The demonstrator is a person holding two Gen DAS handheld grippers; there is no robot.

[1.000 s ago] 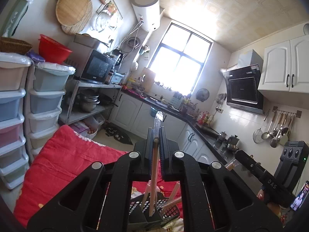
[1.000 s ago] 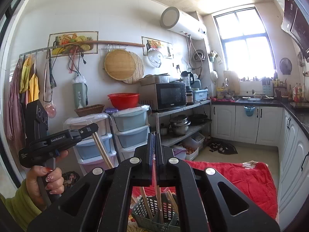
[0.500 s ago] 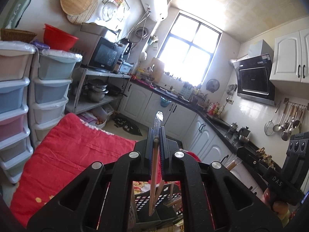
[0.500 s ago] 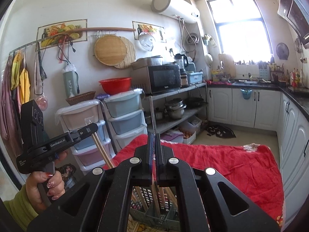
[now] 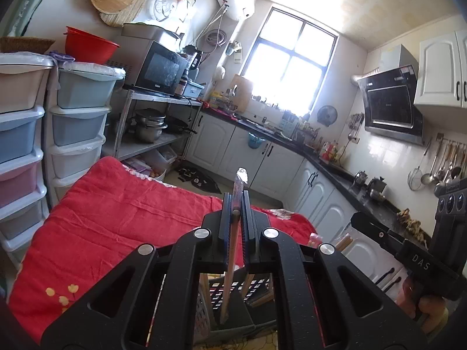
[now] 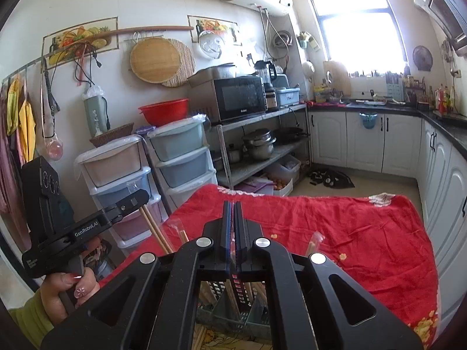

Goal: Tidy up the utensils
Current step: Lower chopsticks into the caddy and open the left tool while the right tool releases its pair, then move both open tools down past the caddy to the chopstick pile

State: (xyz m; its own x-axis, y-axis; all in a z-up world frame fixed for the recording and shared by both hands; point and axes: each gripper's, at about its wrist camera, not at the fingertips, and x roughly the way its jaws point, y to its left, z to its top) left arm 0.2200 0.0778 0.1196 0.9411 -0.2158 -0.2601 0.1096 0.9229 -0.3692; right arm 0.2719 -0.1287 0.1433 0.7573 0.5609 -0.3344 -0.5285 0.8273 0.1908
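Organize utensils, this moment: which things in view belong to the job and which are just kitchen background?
Job:
- left tongs, shut on wrapped chopsticks
- right tongs, shut on a red wrapped utensil
- slotted basket below, chopsticks already in it

Background:
- red cloth
- microwave
- drawer stacks
- red bowl
- pots

Blk grippers (image 5: 235, 204) w/ silver screws, white lettering; green sleeve (image 6: 27, 320).

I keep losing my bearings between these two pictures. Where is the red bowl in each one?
Left wrist view: red bowl at upper left, on top of the drawer towers, left of the microwave.
Right wrist view: red bowl left of centre, on the drawers, again just left of the microwave.
Shared landmark: the microwave.
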